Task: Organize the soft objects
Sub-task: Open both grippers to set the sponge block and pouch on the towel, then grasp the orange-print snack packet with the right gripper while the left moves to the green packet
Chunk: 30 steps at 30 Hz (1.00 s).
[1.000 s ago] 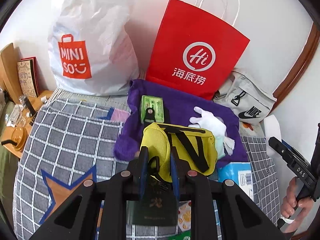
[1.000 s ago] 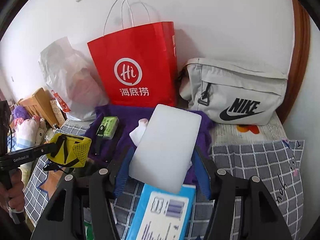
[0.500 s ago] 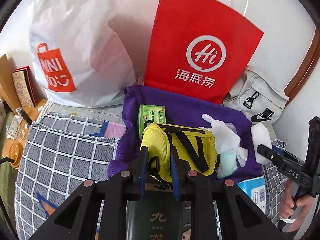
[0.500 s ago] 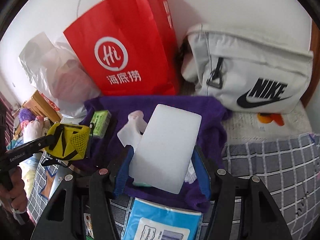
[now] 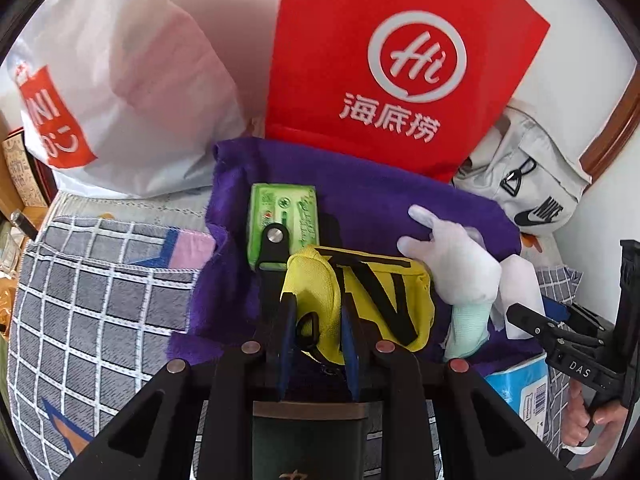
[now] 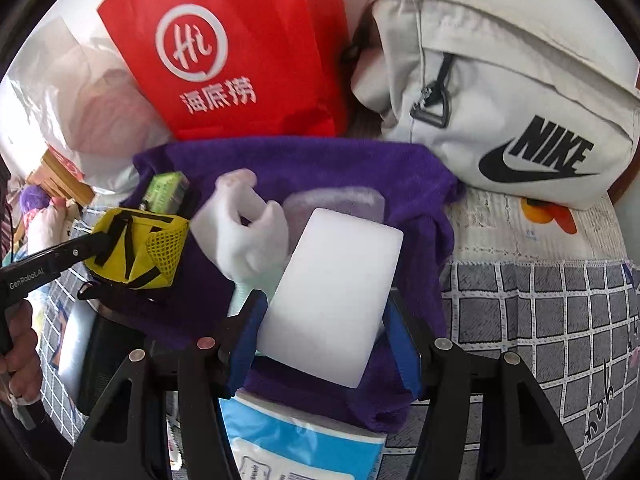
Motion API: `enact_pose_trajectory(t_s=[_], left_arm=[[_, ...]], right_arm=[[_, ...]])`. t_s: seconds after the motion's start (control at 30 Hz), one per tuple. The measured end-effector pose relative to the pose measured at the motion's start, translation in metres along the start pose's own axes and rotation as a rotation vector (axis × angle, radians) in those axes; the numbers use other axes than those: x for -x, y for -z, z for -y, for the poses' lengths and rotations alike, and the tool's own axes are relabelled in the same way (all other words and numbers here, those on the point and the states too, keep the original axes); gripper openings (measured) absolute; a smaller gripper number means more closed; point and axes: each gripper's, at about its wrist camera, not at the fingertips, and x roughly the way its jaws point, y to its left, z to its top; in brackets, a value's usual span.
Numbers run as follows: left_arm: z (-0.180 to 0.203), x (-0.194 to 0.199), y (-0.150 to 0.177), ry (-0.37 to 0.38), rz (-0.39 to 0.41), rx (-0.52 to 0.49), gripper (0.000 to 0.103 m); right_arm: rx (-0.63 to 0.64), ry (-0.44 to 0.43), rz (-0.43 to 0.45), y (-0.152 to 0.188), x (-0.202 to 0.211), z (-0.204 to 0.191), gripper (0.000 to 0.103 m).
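Observation:
My left gripper (image 5: 316, 316) is shut on a yellow pouch with black straps (image 5: 372, 296) and holds it over the purple towel (image 5: 360, 196). The pouch also shows in the right wrist view (image 6: 136, 252). My right gripper (image 6: 326, 320) is shut on a white rectangular sponge (image 6: 332, 296) above the towel's (image 6: 332, 164) near part. A white glove (image 6: 244, 224) and a green tissue pack (image 5: 284, 220) lie on the towel. A pale translucent pad (image 6: 336, 204) lies behind the sponge.
A red paper bag (image 5: 400, 68), a white Miniso bag (image 5: 120, 80) and a grey Nike bag (image 6: 500, 100) stand behind the towel against the wall. A blue tissue pack (image 6: 304, 444) lies at the towel's near edge. Grey checked bedding (image 5: 88, 300) spreads left and right.
Both grippers have moved forward toward the towel and bags with their loads. The pouch and the sponge are now over the towel, close to the glove.

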Motion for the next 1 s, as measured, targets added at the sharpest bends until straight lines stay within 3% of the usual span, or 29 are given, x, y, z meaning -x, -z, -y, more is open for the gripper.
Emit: enact_pose_trajectory(t_s=[0.2,0.33,0.53,0.6,0.77,0.87,1.0], left_arm=[[0.0,-0.017,0.001,0.001,-0.039,0.011,0.022],[-0.001,-0.022,0.001,0.015,-0.06,0.005,0.022],[-0.004,-0.019,-0.001,0.011,-0.063,0.03,0.037],[-0.006,-0.011,-0.002,0.004,-0.054,0.037,0.048],[-0.015,0.015,0.003,-0.011,-0.016,0.045,0.048],[-0.025,0.034,0.012,-0.016,0.003,0.067,0.048],[-0.042,0.06,0.029,-0.025,0.041,0.108,0.049]], right_arm=[[0.02,0.008,-0.036,0.003,-0.007,-0.001,0.06],[0.032,0.007,-0.017,0.002,-0.004,-0.004,0.066],[0.052,-0.024,0.022,0.001,0.006,-0.009,0.074],[0.051,-0.003,0.044,0.001,0.014,-0.009,0.074],[0.025,0.032,0.12,0.003,0.044,-0.009,0.074],[0.028,-0.018,0.165,0.015,0.062,-0.019,0.074],[0.076,-0.095,0.161,0.045,0.076,-0.048,0.074]])
